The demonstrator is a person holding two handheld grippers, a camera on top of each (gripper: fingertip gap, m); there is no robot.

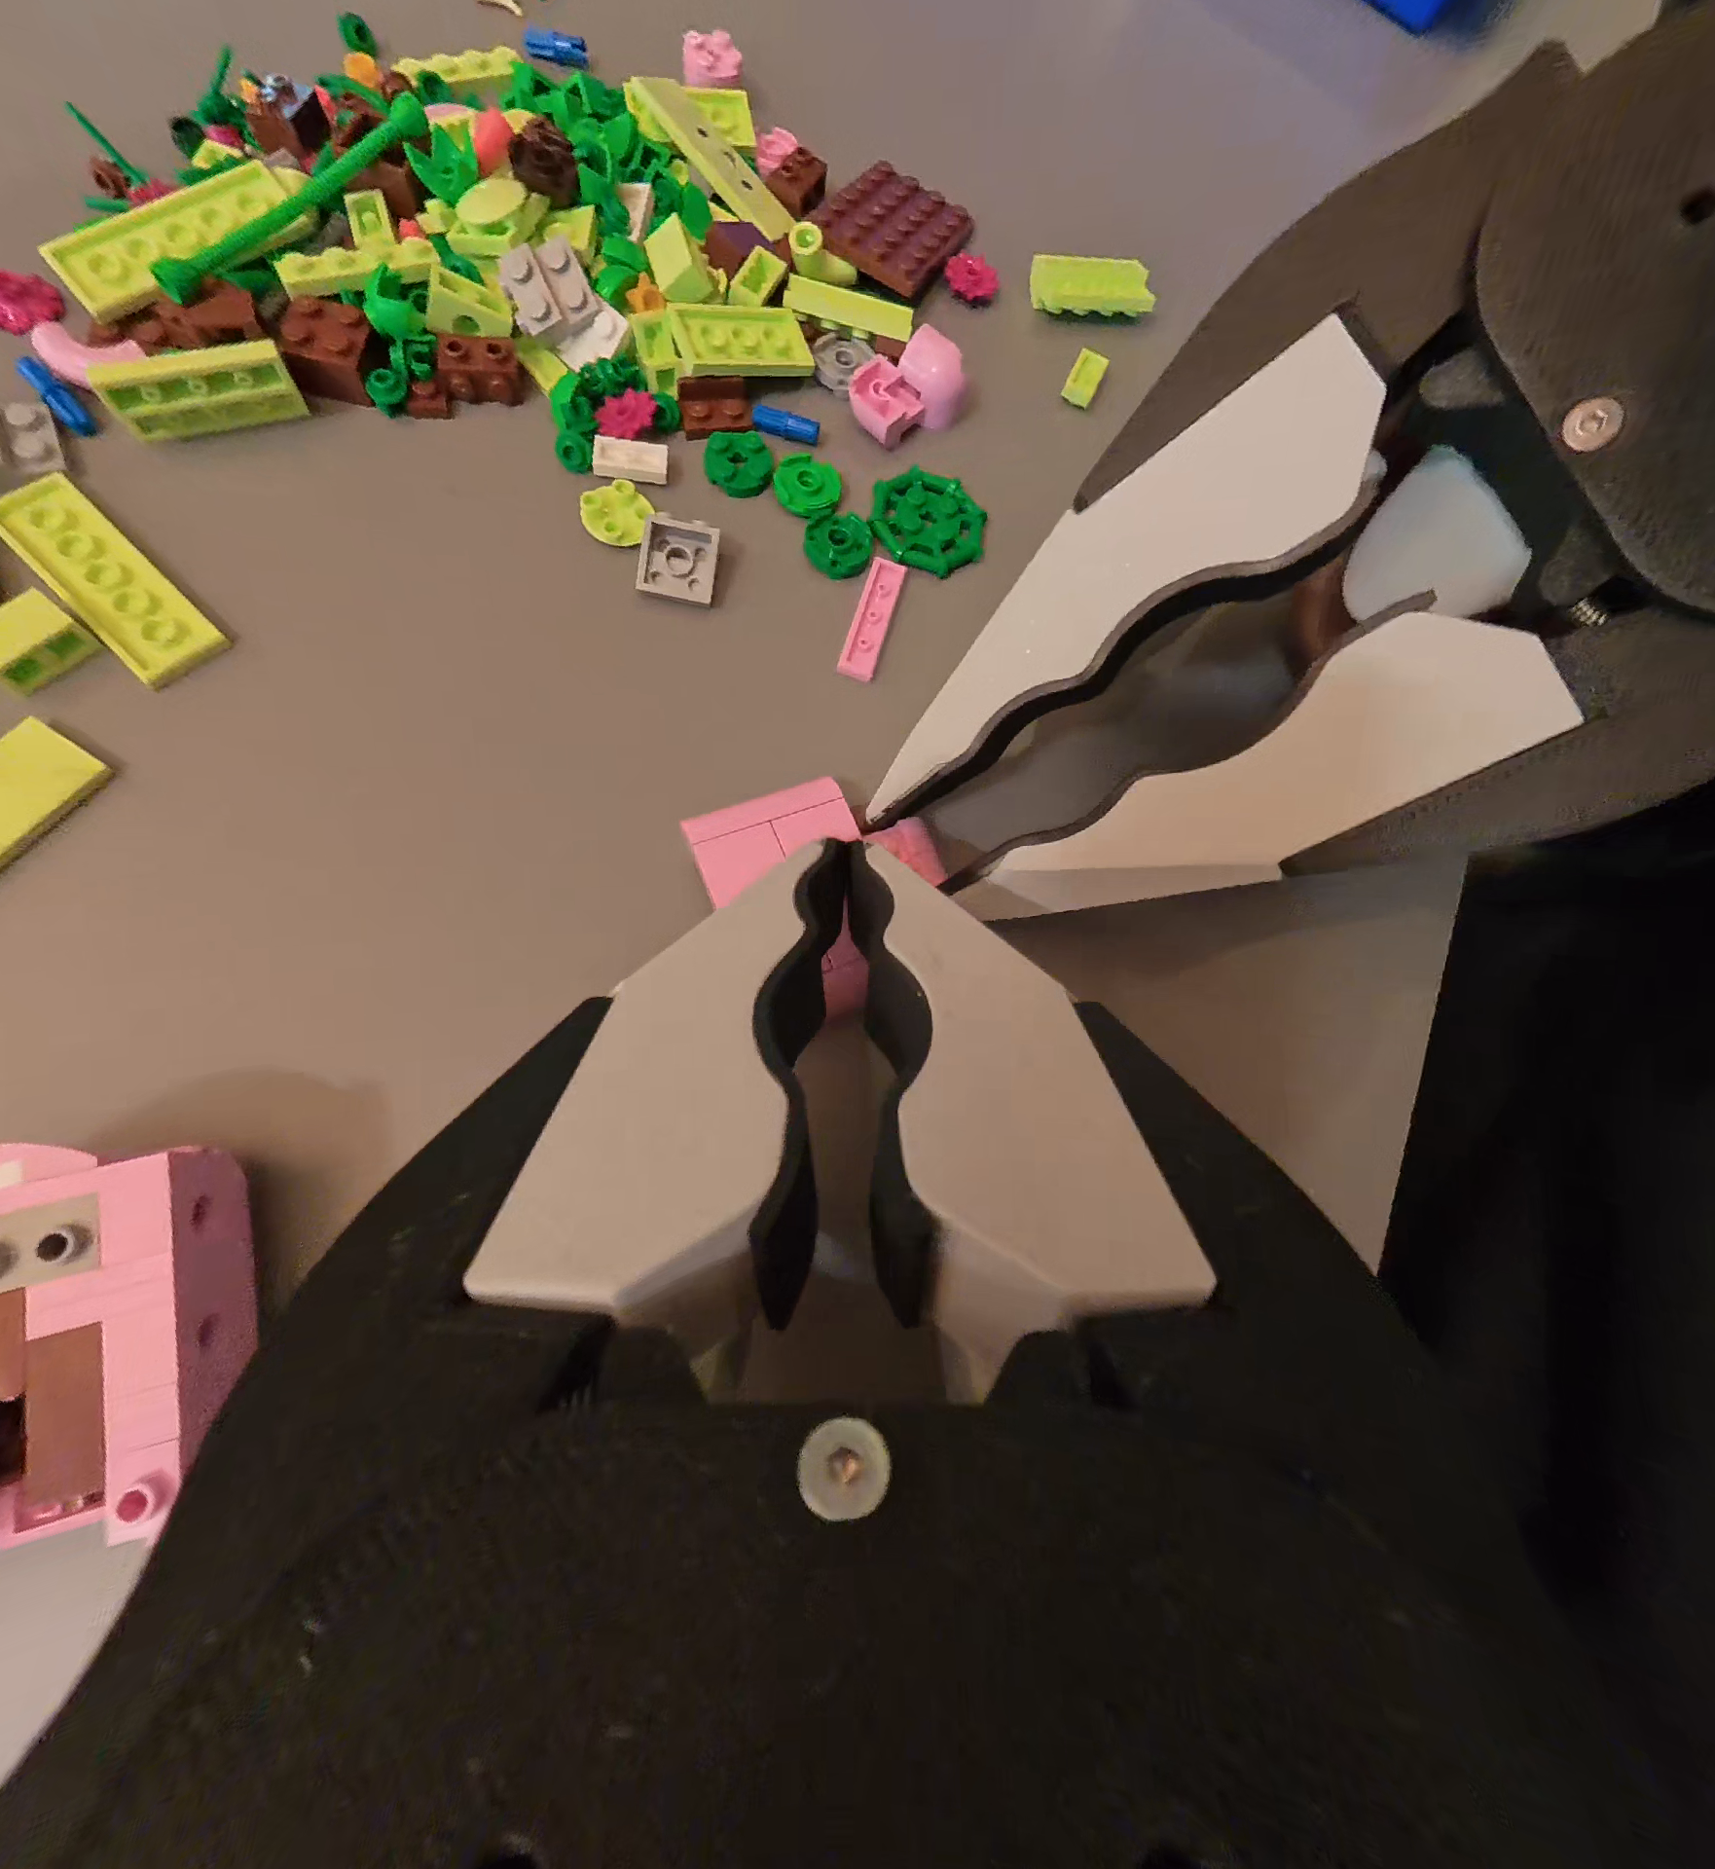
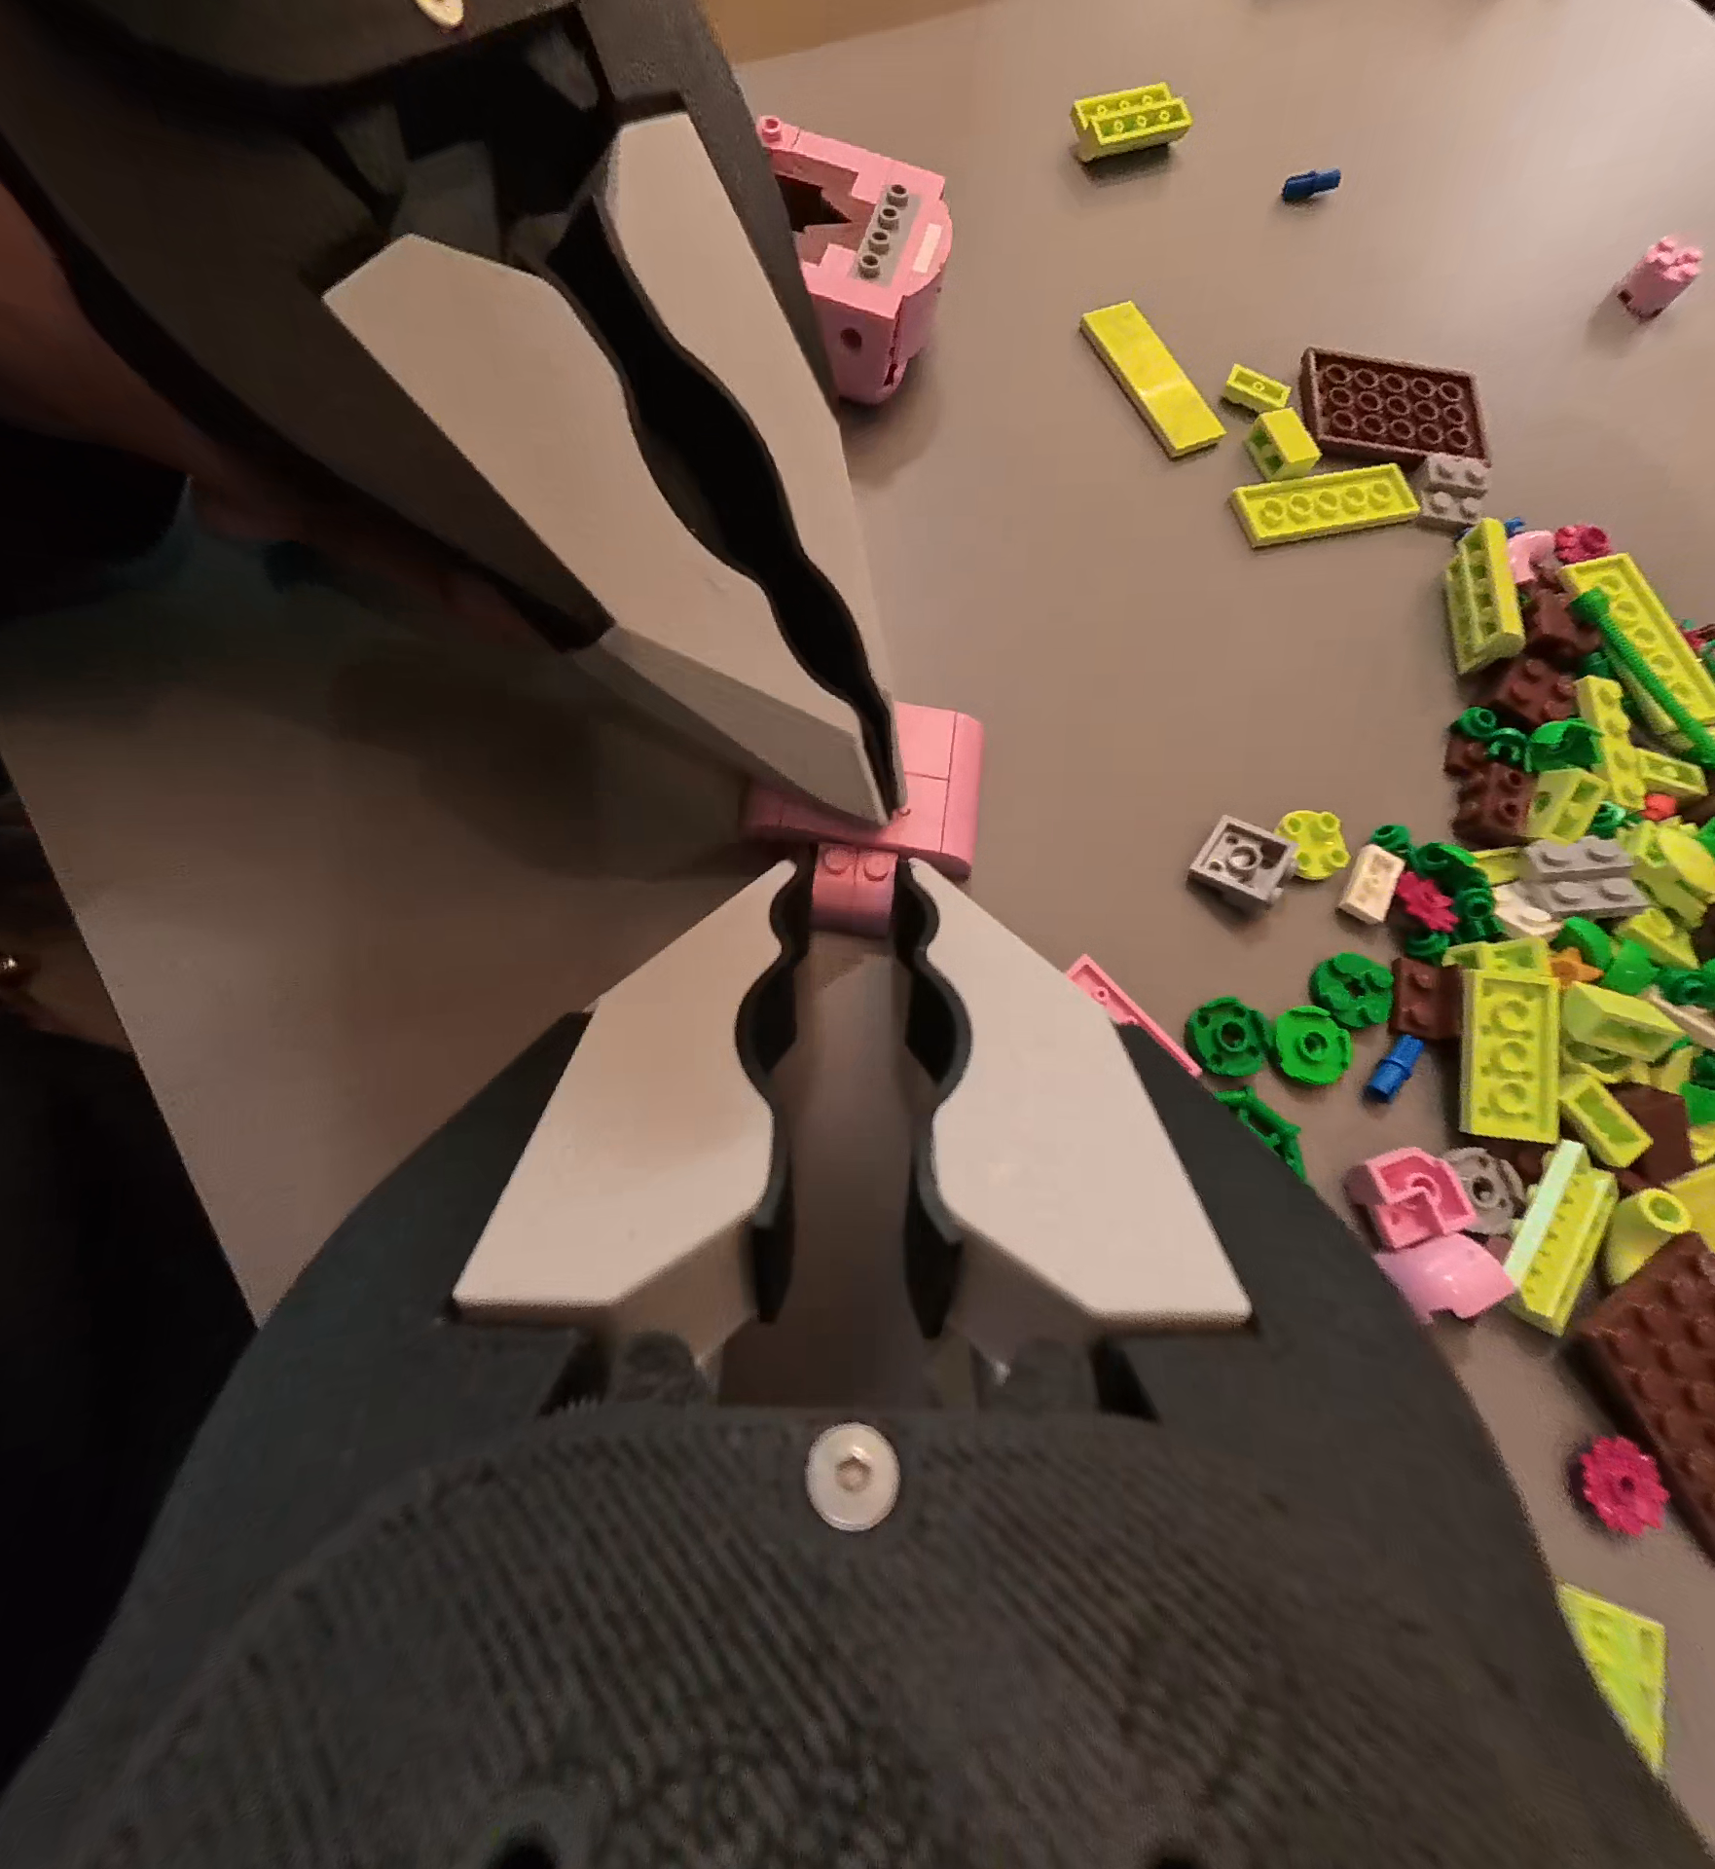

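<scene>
A small pink brick assembly lies on the grey table. It also shows in the right wrist view. My left gripper is shut with nothing between its pads. In the right wrist view its closed tips rest on top of the pink assembly. My right gripper is shut on a small pink studded brick at the near edge of that assembly, with both pads pressed on its sides. In the left wrist view the right gripper comes in from the upper right.
A pile of lime, green, brown and pink bricks lies beyond, and shows at the right in the right wrist view. A larger pink build stands at the near left. A flat pink plate and a brown plate lie loose. My left and right fingertips are right by each other. The right tips stand about 5 centimetres off the flat pink plate.
</scene>
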